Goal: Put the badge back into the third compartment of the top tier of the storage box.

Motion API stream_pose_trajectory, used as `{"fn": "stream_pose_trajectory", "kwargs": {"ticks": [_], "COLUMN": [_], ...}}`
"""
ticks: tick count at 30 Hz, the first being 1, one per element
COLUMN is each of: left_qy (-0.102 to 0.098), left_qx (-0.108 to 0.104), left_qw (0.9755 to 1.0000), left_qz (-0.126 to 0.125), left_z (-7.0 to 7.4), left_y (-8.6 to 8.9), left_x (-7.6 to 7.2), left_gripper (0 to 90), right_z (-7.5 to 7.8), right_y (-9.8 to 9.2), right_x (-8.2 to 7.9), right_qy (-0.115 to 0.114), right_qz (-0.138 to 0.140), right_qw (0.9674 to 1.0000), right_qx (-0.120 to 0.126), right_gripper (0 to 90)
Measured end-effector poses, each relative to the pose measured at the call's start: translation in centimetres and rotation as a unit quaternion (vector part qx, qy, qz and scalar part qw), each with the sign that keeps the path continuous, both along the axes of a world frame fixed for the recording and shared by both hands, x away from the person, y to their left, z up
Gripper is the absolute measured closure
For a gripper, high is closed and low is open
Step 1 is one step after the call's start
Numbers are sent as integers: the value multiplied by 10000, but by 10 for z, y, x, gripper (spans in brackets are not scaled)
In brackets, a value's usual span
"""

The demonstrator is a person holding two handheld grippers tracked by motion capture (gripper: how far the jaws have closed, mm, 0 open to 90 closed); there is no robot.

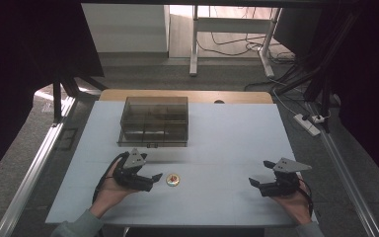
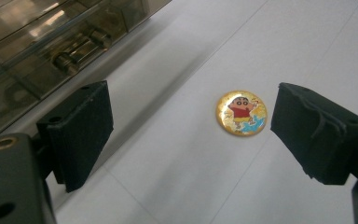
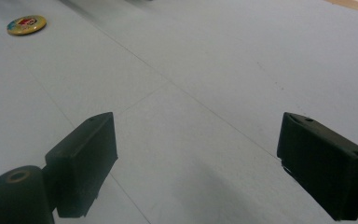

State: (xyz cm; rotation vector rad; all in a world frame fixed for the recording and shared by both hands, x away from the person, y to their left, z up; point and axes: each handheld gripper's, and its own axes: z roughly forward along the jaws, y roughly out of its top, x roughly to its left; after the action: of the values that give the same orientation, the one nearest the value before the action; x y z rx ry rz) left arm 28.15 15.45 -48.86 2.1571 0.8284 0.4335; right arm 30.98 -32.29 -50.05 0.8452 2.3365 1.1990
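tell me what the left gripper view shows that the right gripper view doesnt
The left gripper view alone has the smoky clear box with its latch, up close at the top left, and the cartoon figure on the round badge is readable between the open left gripper jaws. The right gripper view alone has the open right gripper over bare table, with a strip of wooden edge at the top right. Both share the badge and the pale table.

Table: smooth matt pale-grey top w/ faint seams, bare wood strip at far edge. Storage box: smoky see-through plastic, glossy, w/ a metal-looking latch. Badge: shiny gold-rimmed disc, glossy printed cartoon face. Left hand-held gripper: black matt jaws, pads rough, foam-like, frayed. Right hand-held gripper: smoother matt black plastic jaws.
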Motion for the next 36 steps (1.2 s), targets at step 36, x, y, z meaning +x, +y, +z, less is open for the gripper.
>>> {"fn": "stream_pose_trajectory", "kwargs": {"ticks": [36], "left_qy": [405], "left_qx": [68], "left_qw": [9973], "left_qz": [-614], "left_z": [3], "left_y": [-41], "left_x": [23], "left_gripper": [129], "right_z": [0], "right_y": [1], "right_x": [0], "right_qy": [17], "right_qz": [39], "right_qw": [10000], "right_qx": [4], "right_gripper": [120]}}
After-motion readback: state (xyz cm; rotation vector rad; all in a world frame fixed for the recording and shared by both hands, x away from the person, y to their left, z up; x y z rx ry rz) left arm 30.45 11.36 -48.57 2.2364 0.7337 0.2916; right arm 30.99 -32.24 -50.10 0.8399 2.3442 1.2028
